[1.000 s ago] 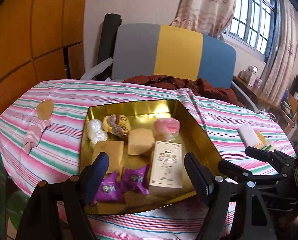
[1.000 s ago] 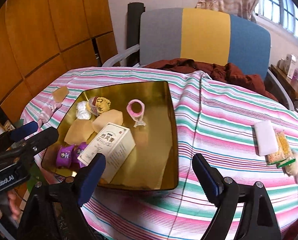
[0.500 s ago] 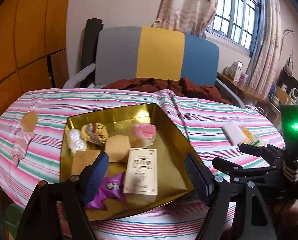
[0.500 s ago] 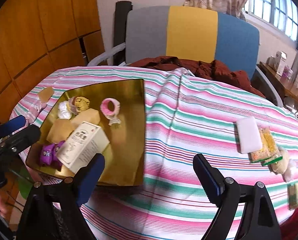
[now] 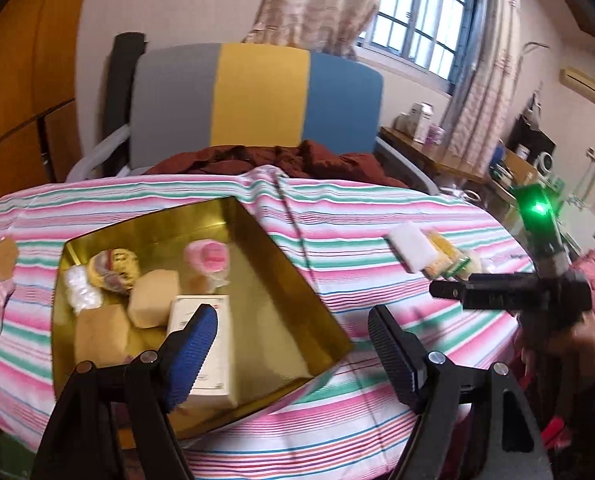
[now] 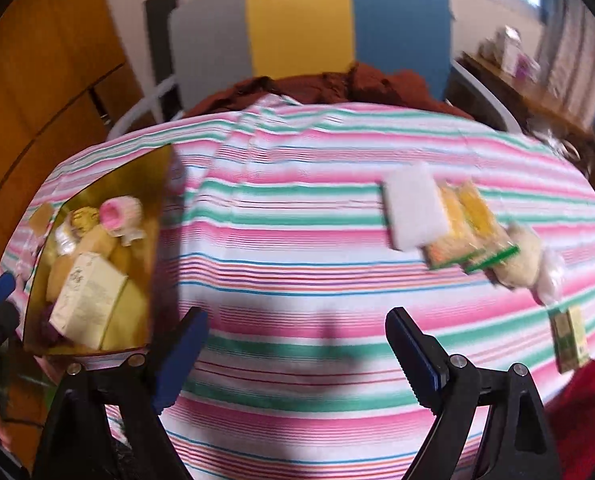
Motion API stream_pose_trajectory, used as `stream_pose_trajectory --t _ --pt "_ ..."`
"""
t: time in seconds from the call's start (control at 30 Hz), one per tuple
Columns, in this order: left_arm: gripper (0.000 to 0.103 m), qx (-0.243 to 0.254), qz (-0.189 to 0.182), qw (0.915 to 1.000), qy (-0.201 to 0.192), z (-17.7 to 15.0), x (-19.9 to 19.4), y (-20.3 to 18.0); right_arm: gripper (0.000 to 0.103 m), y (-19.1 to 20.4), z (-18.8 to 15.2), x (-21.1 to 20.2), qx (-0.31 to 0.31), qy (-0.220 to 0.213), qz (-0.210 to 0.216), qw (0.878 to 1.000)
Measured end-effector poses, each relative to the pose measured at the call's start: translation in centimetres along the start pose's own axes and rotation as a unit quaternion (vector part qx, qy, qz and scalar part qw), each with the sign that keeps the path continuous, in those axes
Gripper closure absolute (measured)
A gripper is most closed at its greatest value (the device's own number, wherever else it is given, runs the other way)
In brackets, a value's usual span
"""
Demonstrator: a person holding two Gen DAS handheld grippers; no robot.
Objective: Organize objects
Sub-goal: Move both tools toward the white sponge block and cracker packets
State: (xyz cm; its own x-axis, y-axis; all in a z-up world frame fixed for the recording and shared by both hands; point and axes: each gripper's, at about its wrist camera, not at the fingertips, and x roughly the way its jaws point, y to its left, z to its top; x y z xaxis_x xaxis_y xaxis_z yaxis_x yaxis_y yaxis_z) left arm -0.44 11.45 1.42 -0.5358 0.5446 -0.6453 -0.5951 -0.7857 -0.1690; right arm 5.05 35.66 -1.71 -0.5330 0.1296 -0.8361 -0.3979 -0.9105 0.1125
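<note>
Left wrist view first: the left gripper (image 5: pixel 293 344) hangs over the near edge of the striped tablecloth (image 5: pixel 377 248) with its fingers spread wide and nothing between them; the blue-padded left finger (image 5: pixel 189 354) sits in front of the cream box (image 5: pixel 203 346) that lies in the gold tray (image 5: pixel 281 280), and the tray's near right corner falls in the gap between the fingers; beyond the left finger, inside the tray, there are two tan blocks (image 5: pixel 153 298), a pink roll (image 5: pixel 207 256), a patterned round item (image 5: pixel 111 270) and a white wrapped lump (image 5: pixel 79 288); out past the right finger, well apart from the tray, a white pad (image 5: pixel 411 246) lies touching yellow snack packets (image 5: pixel 443 254); the right gripper's body (image 5: pixel 513 296) shows side-on at the right edge, a green light glowing above it. Now the right wrist view, blurred: the right gripper (image 6: pixel 295 354) also has its fingers wide apart and empty, with only bare striped cloth between them; the gold tray (image 6: pixel 157 240) lies off beyond the left finger (image 6: pixel 179 358), the cream box (image 6: pixel 87 300) leaning inside it; ahead and to the right of the right finger (image 6: pixel 413 356) sit the white pad (image 6: pixel 413 208), the yellow packets (image 6: pixel 463 224), a pale round item (image 6: pixel 519 260) and a small green packet (image 6: pixel 569 338) by the cloth's edge.
</note>
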Motion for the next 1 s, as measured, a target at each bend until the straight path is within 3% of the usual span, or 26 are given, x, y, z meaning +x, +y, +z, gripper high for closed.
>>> stream_pose_trajectory --t 0.23,0.57,0.8,1.0 --pt "0.024 0.028 -0.023 0.9991 0.022 0.0 1.3 -2.5 0.012 -7.2 1.0 0.0 0.06 0.046 -0.029 0.997" --pt "0.024 0.066 -0.056 0.9951 0.048 -0.4 2.6 -5.3 0.01 -18.4 1.1 -1.8 0.138 0.071 -0.117 0.981" --pt "0.024 0.088 -0.067 0.9912 0.073 -0.5 4.3 -7.2 0.01 -23.4 1.2 -2.9 0.225 0.045 -0.113 0.967" --pt "0.024 0.097 -0.078 0.9871 0.1 -0.2 6.4 -9.1 0.01 -25.4 1.6 -2.4 0.274 0.029 -0.107 0.955"
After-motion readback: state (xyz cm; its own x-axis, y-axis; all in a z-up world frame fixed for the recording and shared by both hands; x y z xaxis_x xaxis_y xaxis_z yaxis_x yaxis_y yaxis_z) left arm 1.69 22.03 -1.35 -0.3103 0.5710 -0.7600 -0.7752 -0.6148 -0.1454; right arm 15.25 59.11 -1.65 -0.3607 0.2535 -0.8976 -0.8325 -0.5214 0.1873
